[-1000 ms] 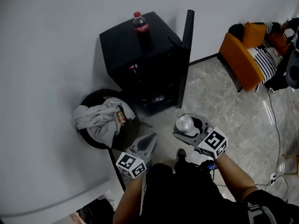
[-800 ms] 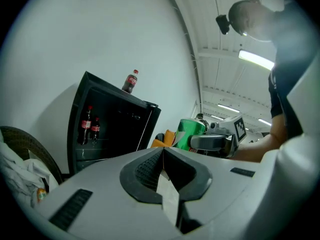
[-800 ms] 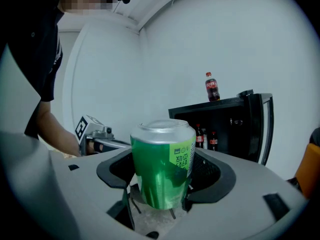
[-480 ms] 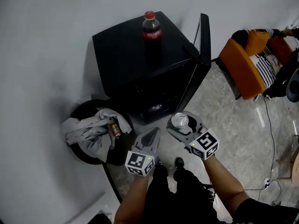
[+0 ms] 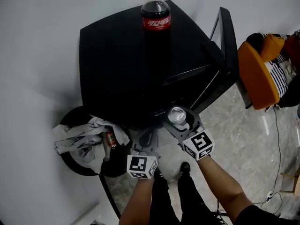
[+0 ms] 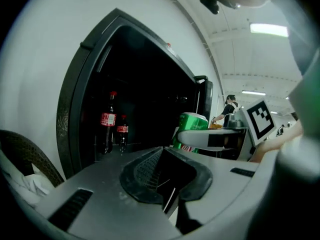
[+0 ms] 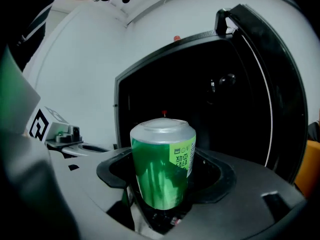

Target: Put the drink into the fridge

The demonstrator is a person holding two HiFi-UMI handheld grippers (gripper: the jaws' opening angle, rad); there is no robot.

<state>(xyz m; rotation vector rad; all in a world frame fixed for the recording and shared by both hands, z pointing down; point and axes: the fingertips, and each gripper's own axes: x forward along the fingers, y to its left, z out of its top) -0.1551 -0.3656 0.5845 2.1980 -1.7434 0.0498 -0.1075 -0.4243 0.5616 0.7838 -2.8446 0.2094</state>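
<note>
White wall behind, pale tiled floor below. A black fridge stands against the wall, its door swung open to the right, and a cola bottle stands on top of it. A bin w/ cloth is left of the fridge, and an orange chair is at the far right.

The can, green, stands upright between the jaws of the R gripper. They are closed on its lower body, and the top half is free. It is just in front of the fridge opening, not yet inside.

Risks, as I judge them:
- The can may hit the fridge top edge or a shelf front if it goes in too high. The inside is very dark, so shelf height is hard to read.
- The 2 small bottles inside, at the left, could be knocked over if the can swings that way.
- The can wall is thin, so too much squeeze may dent it and too little may let it tip, because the grip is low.
- The door is near the R elbow side and a bump could move it.

Pose: the R forearm reaches forward, gripper approx. level, aimed into the opening. The L gripper is lower and a bit behind, jaws pressed together w/ nothing between them, and it also points at the fridge.
</note>
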